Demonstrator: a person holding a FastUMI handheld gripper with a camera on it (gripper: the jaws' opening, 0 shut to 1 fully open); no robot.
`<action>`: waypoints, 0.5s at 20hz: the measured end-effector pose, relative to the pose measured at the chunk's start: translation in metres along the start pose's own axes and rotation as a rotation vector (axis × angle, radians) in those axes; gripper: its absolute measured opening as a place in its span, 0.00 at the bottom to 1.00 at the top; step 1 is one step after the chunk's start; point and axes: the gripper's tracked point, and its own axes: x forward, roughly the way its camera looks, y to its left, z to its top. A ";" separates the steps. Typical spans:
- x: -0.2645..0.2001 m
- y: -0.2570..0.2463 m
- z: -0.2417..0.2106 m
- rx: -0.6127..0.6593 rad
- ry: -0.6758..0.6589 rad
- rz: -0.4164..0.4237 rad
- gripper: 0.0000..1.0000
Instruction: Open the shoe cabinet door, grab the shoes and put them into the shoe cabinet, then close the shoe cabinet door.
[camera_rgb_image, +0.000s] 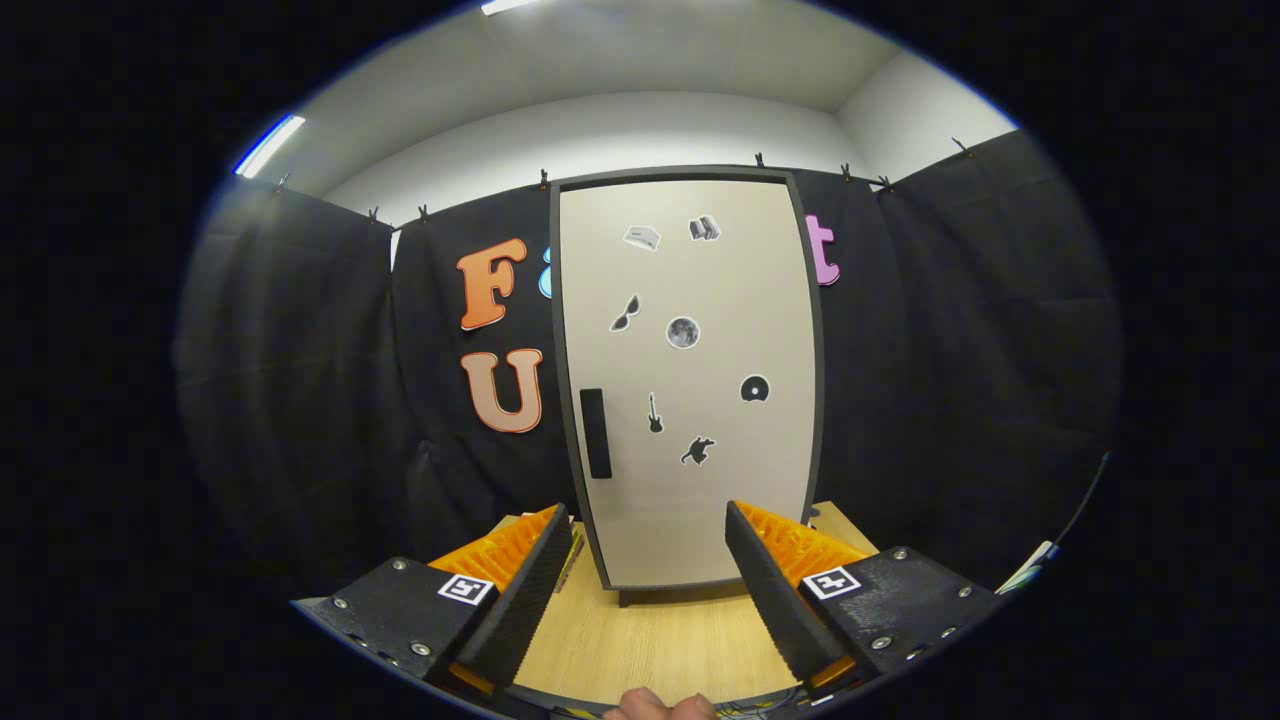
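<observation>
The shoe cabinet (690, 380) stands upright on the wooden surface (650, 640), straight ahead of the gripper (648, 530) and beyond its fingertips. Its pale door (700, 500), framed in a dark edge, is closed flat against the body. A dark vertical handle (595, 433) sits near the door's left edge, a little below mid-height. Several small stickers (683, 332) are scattered over the door face, among them a round moon-like one, a guitar shape and a disc. A short dark foot shows under the cabinet's lower edge, resting on the surface.

The gripper's two fingers are spread wide apart with nothing between them; the lower part of the door and a stretch of bare surface show in the gap. Neither finger touches the cabinet. Part of a person's hand (660, 706) shows just behind the fingers. Black cloth (300, 400) hangs behind and to both sides of the cabinet, with a white wall above it
</observation>
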 end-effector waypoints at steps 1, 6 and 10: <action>-0.010 -0.006 0.002 -0.005 -0.012 -0.009 0.97; -0.024 0.009 -0.014 0.024 -0.032 -0.016 0.97; -0.033 -0.003 -0.005 0.047 -0.055 -0.062 0.97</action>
